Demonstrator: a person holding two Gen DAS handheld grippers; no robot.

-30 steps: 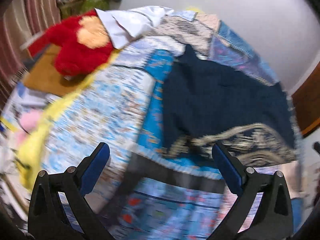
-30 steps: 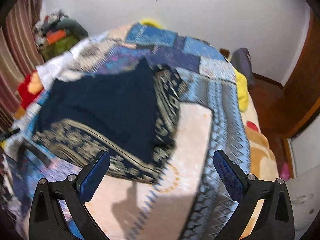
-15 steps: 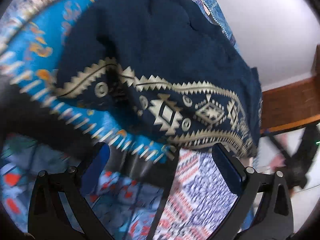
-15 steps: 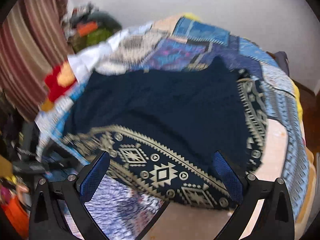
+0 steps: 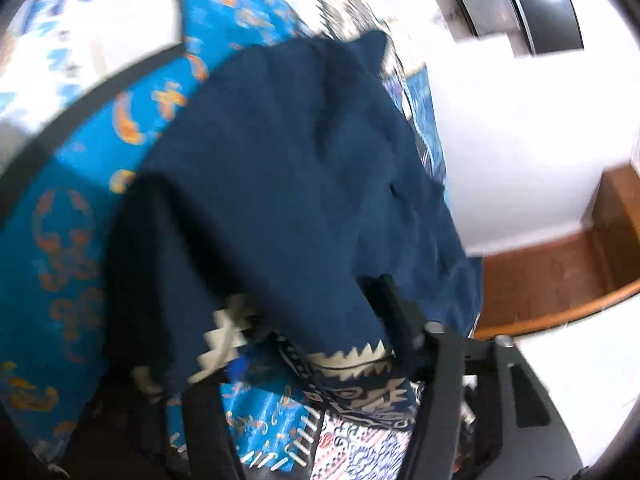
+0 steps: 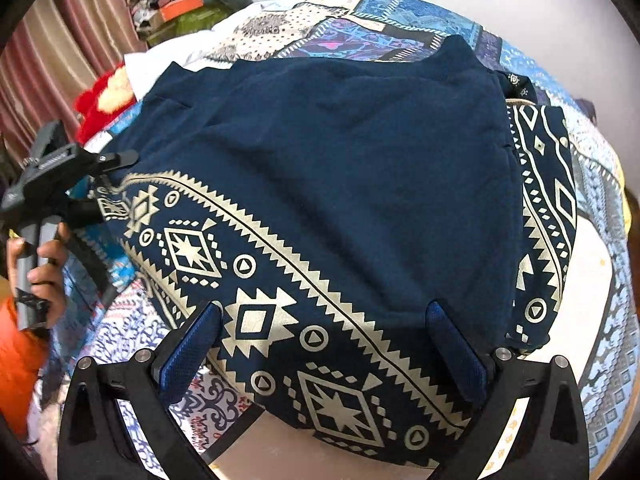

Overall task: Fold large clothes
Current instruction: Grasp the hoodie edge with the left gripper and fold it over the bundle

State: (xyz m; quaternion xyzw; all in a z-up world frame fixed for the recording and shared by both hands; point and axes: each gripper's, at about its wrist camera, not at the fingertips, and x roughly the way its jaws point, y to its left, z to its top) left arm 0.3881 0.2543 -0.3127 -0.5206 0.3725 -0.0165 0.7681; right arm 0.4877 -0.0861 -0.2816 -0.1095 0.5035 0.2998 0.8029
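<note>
A person's hand (image 6: 40, 268), beside an orange sleeve (image 6: 16, 360), grips the left gripper (image 6: 100, 184) at the near-left corner of a navy garment (image 6: 340, 184) spread on a patchwork bedspread (image 6: 360, 20). The left wrist view shows its jaws closing with the cream-patterned hem bunched between them, though blur hides whether the pads press yet.

The garment is plain dark blue across its upper body, with a broad border of cream zigzags, diamonds, stars and ringed triangles along the near hem (image 6: 248, 320). A second patterned panel (image 6: 544, 200) runs down its right edge. It lies flat with the hem toward the camera and its plain end toward the far wall; the hem runs diagonally from upper left to lower right.

The right gripper (image 6: 320, 348) hovers over the hem with jaws wide apart, its blue pads (image 6: 188, 348) straddling the patterned border, gripping nothing.
</note>
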